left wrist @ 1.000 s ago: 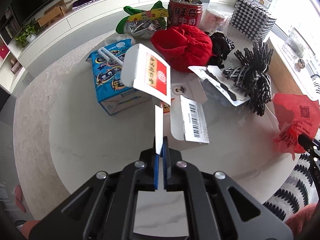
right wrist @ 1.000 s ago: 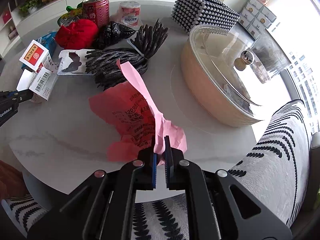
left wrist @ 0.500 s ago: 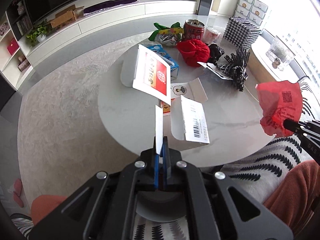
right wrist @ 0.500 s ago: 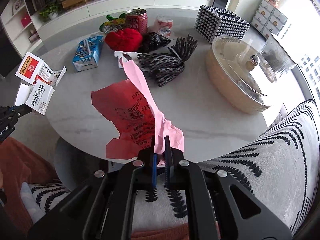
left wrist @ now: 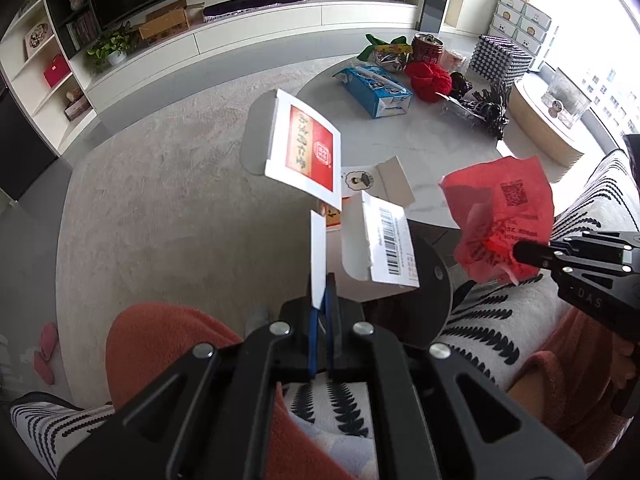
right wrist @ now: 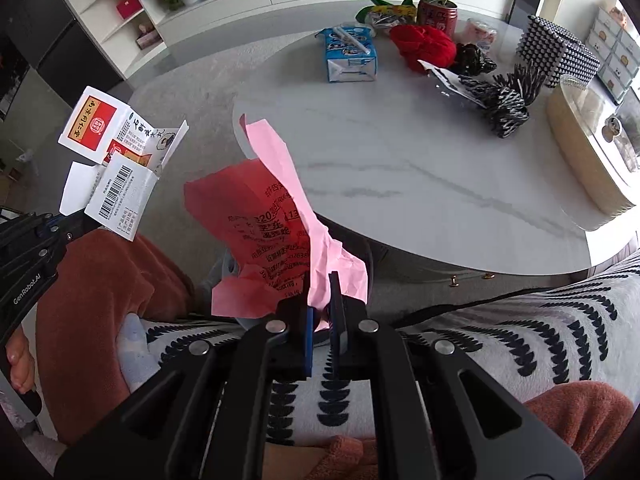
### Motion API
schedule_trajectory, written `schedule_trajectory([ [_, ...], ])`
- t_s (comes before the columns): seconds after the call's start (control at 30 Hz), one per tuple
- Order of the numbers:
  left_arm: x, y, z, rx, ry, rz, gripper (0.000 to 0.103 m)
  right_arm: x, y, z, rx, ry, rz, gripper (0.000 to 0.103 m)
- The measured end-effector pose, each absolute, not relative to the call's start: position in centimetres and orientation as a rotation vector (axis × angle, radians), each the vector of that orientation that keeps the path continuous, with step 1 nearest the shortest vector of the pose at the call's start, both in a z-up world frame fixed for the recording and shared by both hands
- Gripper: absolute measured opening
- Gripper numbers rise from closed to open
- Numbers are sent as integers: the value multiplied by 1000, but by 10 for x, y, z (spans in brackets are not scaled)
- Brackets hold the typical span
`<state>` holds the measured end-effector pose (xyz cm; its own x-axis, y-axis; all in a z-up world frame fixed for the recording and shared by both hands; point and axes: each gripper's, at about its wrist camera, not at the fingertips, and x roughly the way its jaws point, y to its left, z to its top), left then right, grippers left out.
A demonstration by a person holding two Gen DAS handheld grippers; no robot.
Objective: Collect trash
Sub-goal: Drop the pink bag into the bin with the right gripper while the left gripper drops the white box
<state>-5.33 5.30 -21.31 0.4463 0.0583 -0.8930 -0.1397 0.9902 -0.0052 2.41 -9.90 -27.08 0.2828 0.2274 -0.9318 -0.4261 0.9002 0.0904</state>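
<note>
My left gripper [left wrist: 319, 294] is shut on a flap of an unfolded white and red carton [left wrist: 306, 156], which hangs in the air off the table's near edge, over a person's lap. The same carton [right wrist: 116, 152] shows at the left of the right wrist view. My right gripper [right wrist: 321, 294] is shut on a crumpled red and pink paper [right wrist: 264, 224], also held off the table; that paper [left wrist: 500, 216] appears at the right of the left wrist view. Other trash remains on the white marble table [right wrist: 400, 168]: a blue milk carton [right wrist: 350, 54], a red can [right wrist: 437, 14] and a red bag [right wrist: 424, 46].
A black-and-white twisted bundle [right wrist: 504, 100], a studded black box [right wrist: 558, 50] and a lidded beige pot [right wrist: 592, 148] stand on the table's right side. A patterned cushion [right wrist: 520, 340] and orange-clad legs [left wrist: 168, 352] lie below both grippers. Grey carpet [left wrist: 152, 184] spreads left.
Both grippers pulled back from over the table toward the person's lap, carrying the carton and the red paper with them. The table now looks farther away and smaller.
</note>
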Motion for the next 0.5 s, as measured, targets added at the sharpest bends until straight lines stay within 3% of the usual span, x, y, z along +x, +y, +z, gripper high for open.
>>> schedule_trajectory([
  [0.13, -67, 54, -219, -89, 1115, 122, 3, 22, -86, -284, -178, 1250, 457, 9],
  [0.23, -72, 53, -222, -89, 1126, 118, 3, 20, -81, -287, -182, 1250, 455, 23],
  [0.5, -70, 38, -235, -71, 1151, 75, 3, 18, -97, -271, -155, 1221, 429, 24],
])
